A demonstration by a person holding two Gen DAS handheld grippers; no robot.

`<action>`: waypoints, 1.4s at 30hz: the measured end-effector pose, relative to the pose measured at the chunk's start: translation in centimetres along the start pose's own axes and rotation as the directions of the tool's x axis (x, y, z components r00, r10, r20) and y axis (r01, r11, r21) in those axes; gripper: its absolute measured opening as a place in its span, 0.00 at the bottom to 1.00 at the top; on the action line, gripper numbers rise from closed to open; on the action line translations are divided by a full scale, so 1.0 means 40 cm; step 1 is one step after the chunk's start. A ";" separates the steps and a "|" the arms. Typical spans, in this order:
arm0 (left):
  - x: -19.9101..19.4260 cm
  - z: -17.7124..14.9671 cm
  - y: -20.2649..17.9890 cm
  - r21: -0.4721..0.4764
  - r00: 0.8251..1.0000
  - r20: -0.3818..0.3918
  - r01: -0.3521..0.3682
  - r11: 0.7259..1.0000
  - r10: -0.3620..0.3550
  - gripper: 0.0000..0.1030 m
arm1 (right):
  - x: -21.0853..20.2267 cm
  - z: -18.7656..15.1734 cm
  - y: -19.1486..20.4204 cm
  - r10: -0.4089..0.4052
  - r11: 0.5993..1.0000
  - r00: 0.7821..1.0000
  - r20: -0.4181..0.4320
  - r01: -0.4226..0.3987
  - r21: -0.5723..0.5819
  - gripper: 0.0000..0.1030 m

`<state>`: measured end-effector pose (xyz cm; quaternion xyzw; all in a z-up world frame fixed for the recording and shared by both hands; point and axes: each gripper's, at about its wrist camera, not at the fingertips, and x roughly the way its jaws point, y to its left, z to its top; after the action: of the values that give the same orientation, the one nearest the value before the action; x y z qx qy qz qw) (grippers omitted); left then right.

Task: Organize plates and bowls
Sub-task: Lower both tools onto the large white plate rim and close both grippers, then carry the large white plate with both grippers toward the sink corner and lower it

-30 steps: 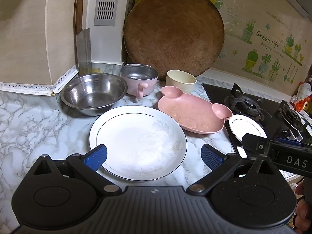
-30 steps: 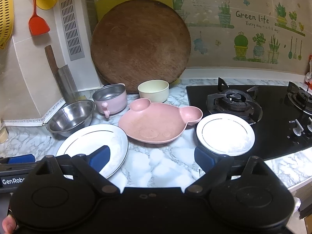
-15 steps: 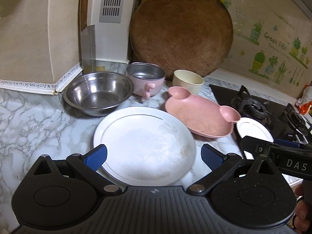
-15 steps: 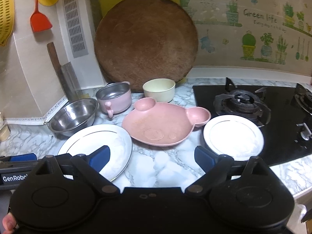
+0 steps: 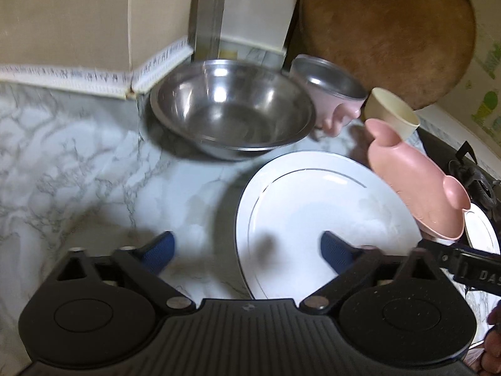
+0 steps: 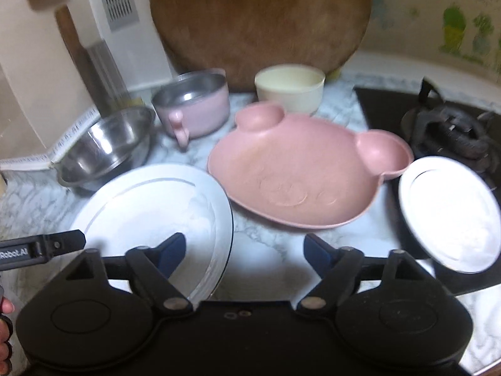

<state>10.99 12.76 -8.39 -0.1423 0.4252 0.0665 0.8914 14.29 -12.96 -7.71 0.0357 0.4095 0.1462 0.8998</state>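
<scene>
The left gripper [image 5: 247,252] has swung left toward the round steel bowl [image 5: 231,109], jaws spread. The right gripper [image 6: 244,249], also spread and empty, has closed in on the glossy pink bear-shaped plate [image 6: 300,172].

Soft indoor light falls from above; glare whitens the small white plate [image 6: 451,216] and glints inside the steel bowl [image 5: 231,109]. Motion blur smears both views, and fisheye bending curves everything around that bowl.

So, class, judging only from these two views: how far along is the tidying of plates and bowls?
Nothing is stacked yet. Both grippers, left gripper and right gripper, are open and empty, near the large white plate. The pink bear plate, small plate and steel bowl all remain separate.
</scene>
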 end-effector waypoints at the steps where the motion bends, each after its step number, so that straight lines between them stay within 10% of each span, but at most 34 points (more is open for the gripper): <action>1: 0.011 0.003 0.002 0.000 1.000 -0.017 0.002 1.000 -0.002 0.78 | 0.018 0.003 0.001 0.009 1.000 1.000 -0.017 -0.009 0.006 0.76; 19: 0.076 0.042 0.049 -0.076 0.990 -0.111 0.083 0.994 -0.091 0.23 | 0.118 0.031 -0.018 0.128 0.982 0.980 -0.155 -0.103 0.157 0.16; 42: -0.018 -0.004 0.116 -0.119 0.994 -0.087 0.060 0.991 -0.070 0.13 | 0.074 0.012 0.053 0.155 0.983 0.976 -0.156 -0.137 0.119 0.11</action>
<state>9.29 17.11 -8.84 -0.2105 0.4558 0.0556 0.8630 15.98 -10.06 -9.16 0.1020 0.4858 0.1919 0.8466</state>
